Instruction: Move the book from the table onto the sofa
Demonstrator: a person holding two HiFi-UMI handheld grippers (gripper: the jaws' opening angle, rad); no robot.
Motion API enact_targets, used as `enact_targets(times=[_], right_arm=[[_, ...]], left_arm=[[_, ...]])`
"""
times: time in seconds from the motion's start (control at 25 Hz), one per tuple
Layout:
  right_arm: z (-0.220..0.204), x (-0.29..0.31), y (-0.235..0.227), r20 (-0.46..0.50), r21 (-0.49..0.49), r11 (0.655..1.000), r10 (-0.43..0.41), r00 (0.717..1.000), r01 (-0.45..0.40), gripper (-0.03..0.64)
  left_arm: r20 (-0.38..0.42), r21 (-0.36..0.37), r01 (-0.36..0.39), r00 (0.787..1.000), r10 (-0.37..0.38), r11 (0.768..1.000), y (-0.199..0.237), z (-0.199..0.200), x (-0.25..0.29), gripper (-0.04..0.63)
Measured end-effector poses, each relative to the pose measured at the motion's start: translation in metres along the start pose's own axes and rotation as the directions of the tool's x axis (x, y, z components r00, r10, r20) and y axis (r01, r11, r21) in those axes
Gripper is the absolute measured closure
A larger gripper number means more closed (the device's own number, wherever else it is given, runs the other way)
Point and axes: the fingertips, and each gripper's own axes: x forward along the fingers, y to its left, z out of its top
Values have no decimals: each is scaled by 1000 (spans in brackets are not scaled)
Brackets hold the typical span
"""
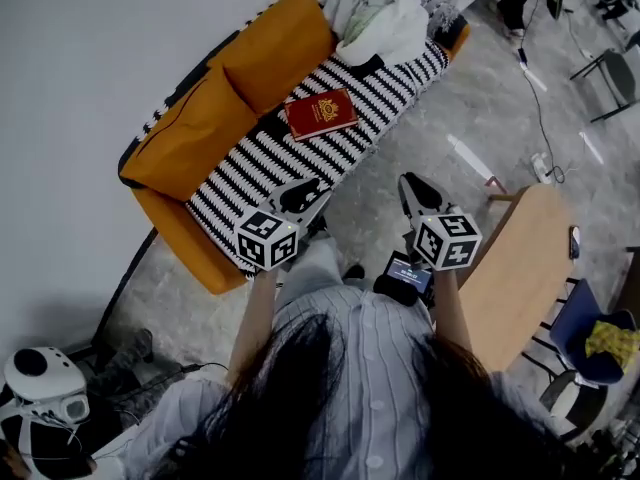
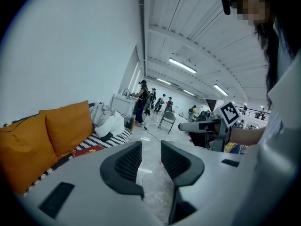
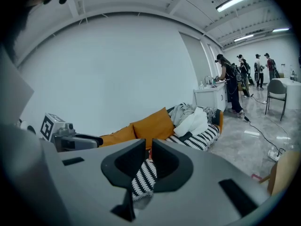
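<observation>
Pale striped button shirt (image 1: 372, 363), long dark hair (image 1: 285, 408).

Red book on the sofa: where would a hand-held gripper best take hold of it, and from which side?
Probably by the long edge of the red book nearest the front of the sofa, approached low from the floor side, one jaw under and one on the cover. It lies flat on the striped seat; orange cushions block the back, and a clothes pile crowds one end.
</observation>
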Motion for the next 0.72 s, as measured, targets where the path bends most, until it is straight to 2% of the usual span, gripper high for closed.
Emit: enact_targets(times=[0.4,0.72], right_arm=[[1,-16,-15,23,7,1000,-14,1000,14,566],[7,-14,-35,32,12,1000,-23,999,22,566]], left_arm=[[8,26,-10,1000,9,1000,-17,-1,2,459],[18,28,-35,999,34,999,-12,3,11,459]])
